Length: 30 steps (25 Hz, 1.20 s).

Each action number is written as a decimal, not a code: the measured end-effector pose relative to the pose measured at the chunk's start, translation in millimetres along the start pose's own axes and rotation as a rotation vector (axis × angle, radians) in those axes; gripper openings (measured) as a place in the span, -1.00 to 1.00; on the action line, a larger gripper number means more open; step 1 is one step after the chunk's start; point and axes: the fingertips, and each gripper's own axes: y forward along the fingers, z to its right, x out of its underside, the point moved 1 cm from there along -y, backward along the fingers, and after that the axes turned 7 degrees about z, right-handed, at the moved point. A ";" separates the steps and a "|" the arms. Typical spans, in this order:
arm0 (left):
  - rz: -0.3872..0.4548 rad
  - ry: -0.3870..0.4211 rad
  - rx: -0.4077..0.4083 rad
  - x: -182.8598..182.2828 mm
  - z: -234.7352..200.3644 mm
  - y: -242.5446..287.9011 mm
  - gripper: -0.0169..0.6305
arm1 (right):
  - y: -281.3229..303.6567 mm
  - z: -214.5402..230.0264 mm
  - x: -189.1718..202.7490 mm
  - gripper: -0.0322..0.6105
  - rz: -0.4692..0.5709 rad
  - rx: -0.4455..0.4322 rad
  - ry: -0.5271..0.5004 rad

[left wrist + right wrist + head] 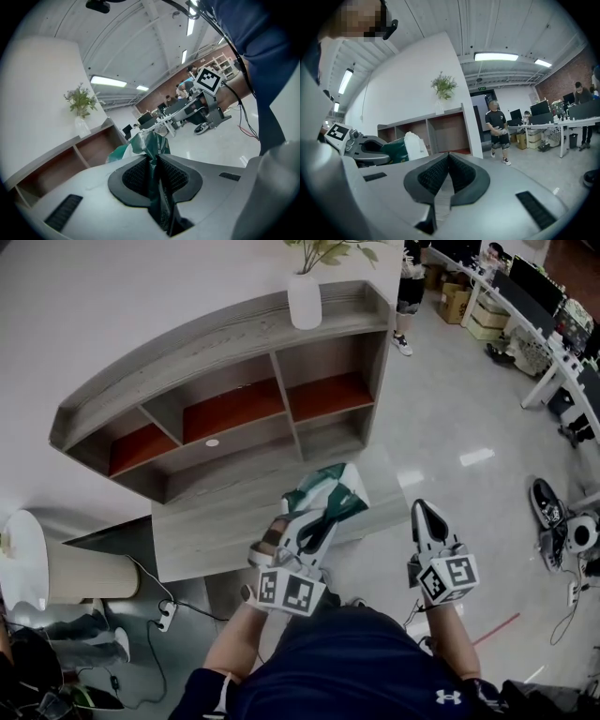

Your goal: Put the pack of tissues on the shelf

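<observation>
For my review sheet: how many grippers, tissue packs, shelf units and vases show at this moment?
grippers: 2, the left gripper and the right gripper
tissue pack: 1
shelf unit: 1
vase: 1
total: 5

The right gripper [448, 157] fills the lower centre, its jaws together with nothing between them. At the left, the left gripper [370, 147] has a green-and-white pack of tissues [405, 147] at its tip. A wooden shelf [440, 129] stands behind, with a person [498, 133] to its right.
</observation>
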 end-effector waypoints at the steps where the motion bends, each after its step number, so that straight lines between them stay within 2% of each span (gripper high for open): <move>1: 0.006 0.001 0.004 2.8 -4.7 1.7 -0.73 | 4.9 -0.8 -0.2 -0.87 0.001 0.007 -0.002; 12: 0.068 0.000 0.029 34.7 -54.1 15.8 -0.73 | 54.3 -12.6 6.4 -0.87 -0.026 0.062 -0.025; 18: 0.089 0.006 0.039 36.8 -69.2 34.8 -0.73 | 76.5 -12.1 9.8 -0.87 -0.049 0.052 -0.032; 27: 0.053 0.041 0.014 34.2 -83.0 85.6 -0.73 | 101.7 14.8 12.6 -0.87 -0.060 0.012 -0.009; 30: 0.028 0.091 0.000 33.4 -87.5 105.9 -0.73 | 109.2 25.7 9.4 -0.87 -0.058 -0.004 -0.008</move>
